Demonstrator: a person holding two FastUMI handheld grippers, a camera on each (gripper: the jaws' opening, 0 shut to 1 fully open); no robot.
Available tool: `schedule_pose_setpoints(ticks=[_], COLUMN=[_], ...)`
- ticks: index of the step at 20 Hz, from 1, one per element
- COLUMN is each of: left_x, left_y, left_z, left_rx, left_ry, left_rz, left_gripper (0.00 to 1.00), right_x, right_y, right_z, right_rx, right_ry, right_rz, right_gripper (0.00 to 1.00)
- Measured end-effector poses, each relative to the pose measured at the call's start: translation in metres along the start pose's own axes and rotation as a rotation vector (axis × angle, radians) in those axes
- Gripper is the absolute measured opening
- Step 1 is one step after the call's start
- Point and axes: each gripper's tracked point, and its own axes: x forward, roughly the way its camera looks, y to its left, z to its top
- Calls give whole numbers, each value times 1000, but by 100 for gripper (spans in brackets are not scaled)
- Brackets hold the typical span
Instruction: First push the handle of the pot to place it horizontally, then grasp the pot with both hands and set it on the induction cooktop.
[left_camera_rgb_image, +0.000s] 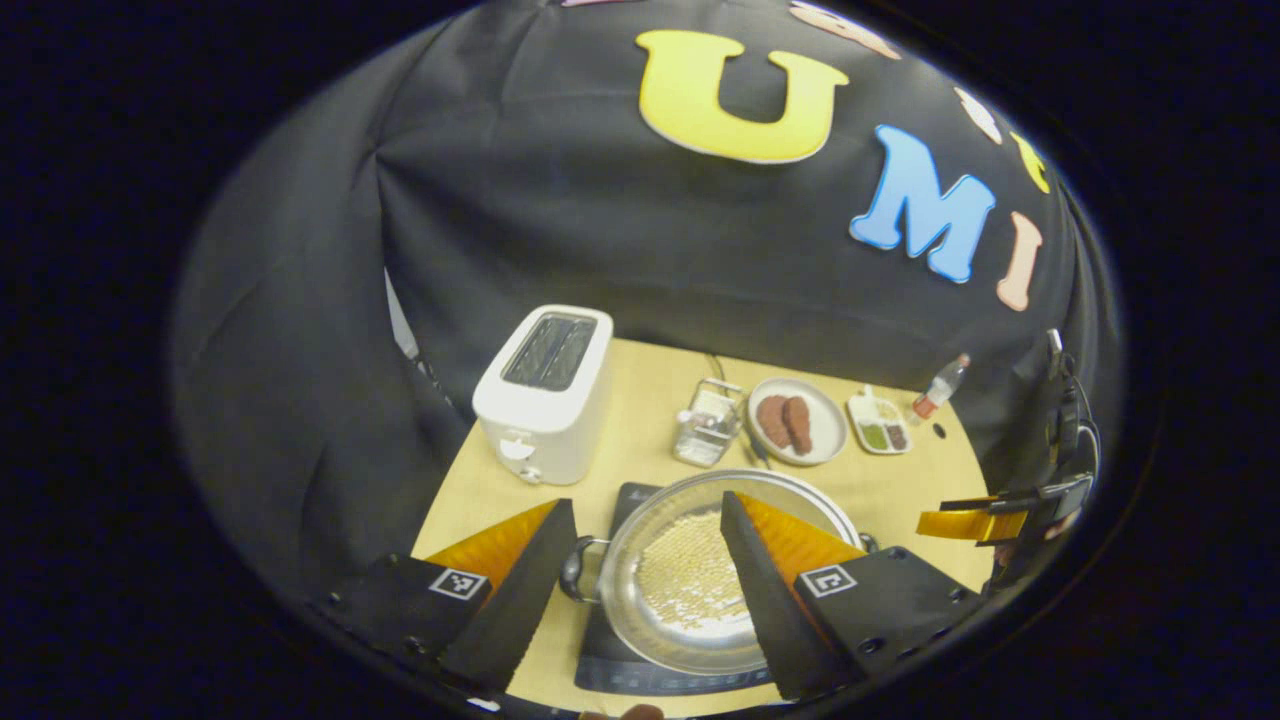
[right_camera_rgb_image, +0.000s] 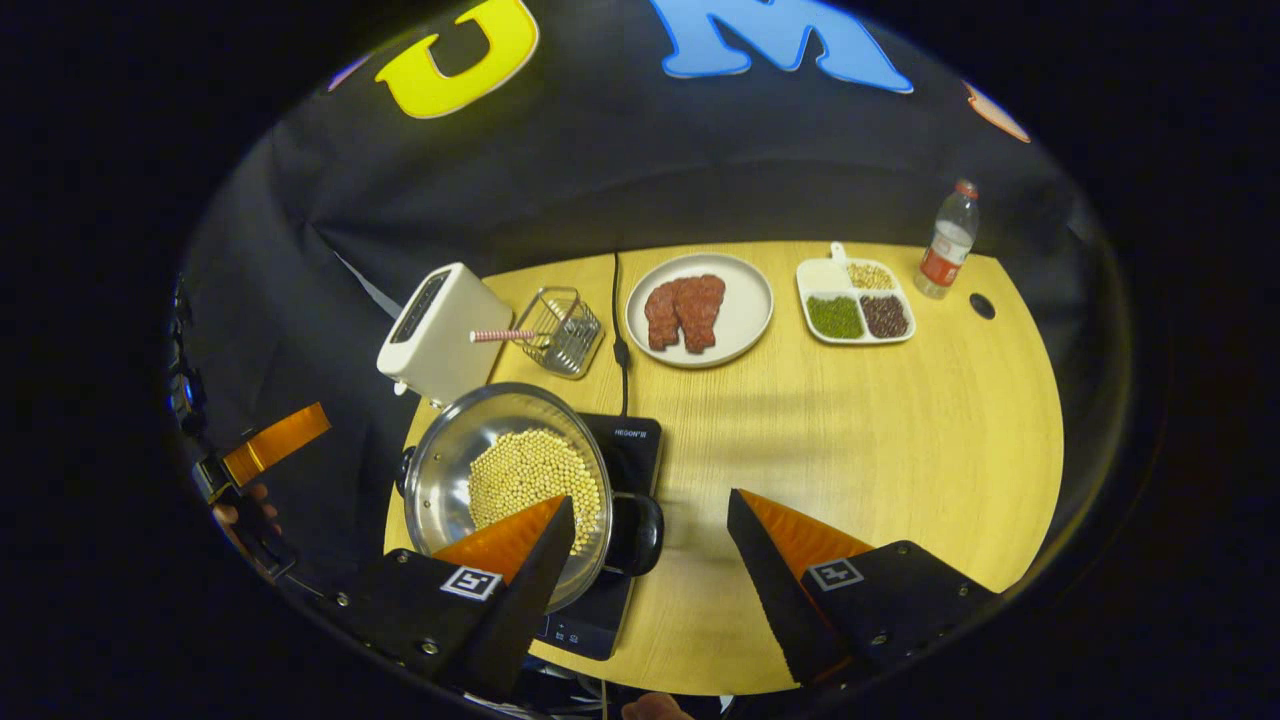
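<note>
Resting on the flat black induction cooktop (right_camera_rgb_image: 630, 450), the bean-laden shiny steel pot (right_camera_rgb_image: 505, 490) looks heavy, slippery; both claws gape wide, side handles offering purchase.

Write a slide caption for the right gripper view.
Pot of beans sits on the induction cooktop; open right gripper hovers above its handle.

Round steel pot (left_camera_rgb_image: 690, 590) of pale beans: its right wall and right handle lie behind the left gripper's (left_camera_rgb_image: 640, 590) right finger.
Black induction cooktop (right_camera_rgb_image: 628, 445): mostly covered by the pot; in the right gripper view its near corner is behind the right gripper's (right_camera_rgb_image: 650, 575) left finger.
Cooktop front panel: markings too small to tell.
White divided dish (right_camera_rgb_image: 855, 302): contents of the pale compartment too small to tell.
Plastic bottle (right_camera_rgb_image: 945, 240): label unreadable.
Hand (right_camera_rgb_image: 245, 510) holding the far gripper: partly hidden, dark.
</note>
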Motion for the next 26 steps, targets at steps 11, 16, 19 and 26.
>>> schedule_pose_setpoints(ticks=[11, 16, 19, 26], left_x=[-117, -175, -190, -191], left_y=[-230, -276, -299, -328], left_z=[74, 93, 81, 68], left_rx=[53, 66, 82, 104], left_ry=[-468, -653, -671, -638], left_rz=[-116, -82, -88, -129], left_gripper=[98, 95, 95, 95], right_x=[-178, -264, -309, -320], right_y=[-71, -108, -135, -153], right_z=[73, 77, 60, 61], right_rx=[-106, -117, -130, -89], right_ry=[-608, -803, -877, -903], right_rz=[-84, -161, -210, -234], right_gripper=[95, 95, 95, 95])
